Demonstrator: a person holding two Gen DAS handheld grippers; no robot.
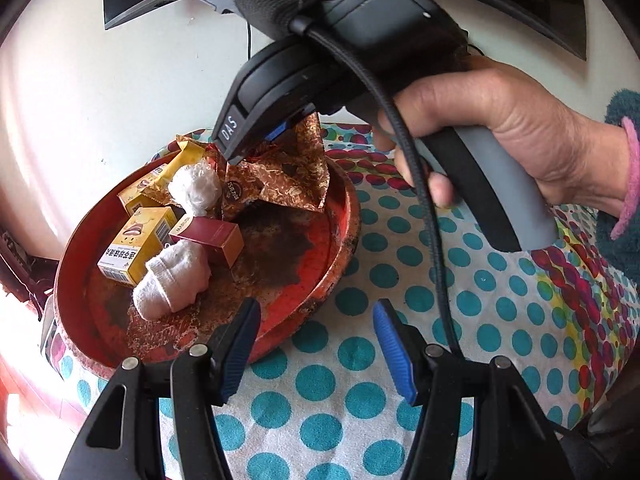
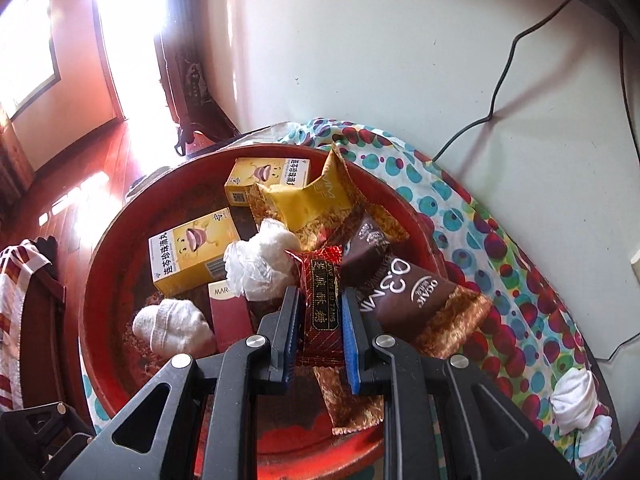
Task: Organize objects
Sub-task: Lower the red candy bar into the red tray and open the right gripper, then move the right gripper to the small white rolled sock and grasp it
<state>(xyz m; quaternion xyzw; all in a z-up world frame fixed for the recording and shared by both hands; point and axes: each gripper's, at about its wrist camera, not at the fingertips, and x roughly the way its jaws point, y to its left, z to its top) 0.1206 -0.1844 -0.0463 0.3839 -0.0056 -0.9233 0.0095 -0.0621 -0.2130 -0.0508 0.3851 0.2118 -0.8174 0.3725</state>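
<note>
Polka-dot cloth (image 1: pixel 360 400), cluttered red tray (image 2: pixel 104 280).
Right gripper (image 2: pixel 320 312) had pinched the red candy packet (image 2: pixel 322 296) over the tray; slick wrapper could've slipped. Left gripper (image 1: pixel 316 340) hung open, empty.

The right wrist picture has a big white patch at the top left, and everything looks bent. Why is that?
Right wrist view: daylight from the window blows out to pure white and glares off the wooden floor; the fisheye lens bends the wall and the red tray rim. Left wrist view: similar washout at the left edge, with curved dark corners; the polka-dot cloth stays sharp.
</note>
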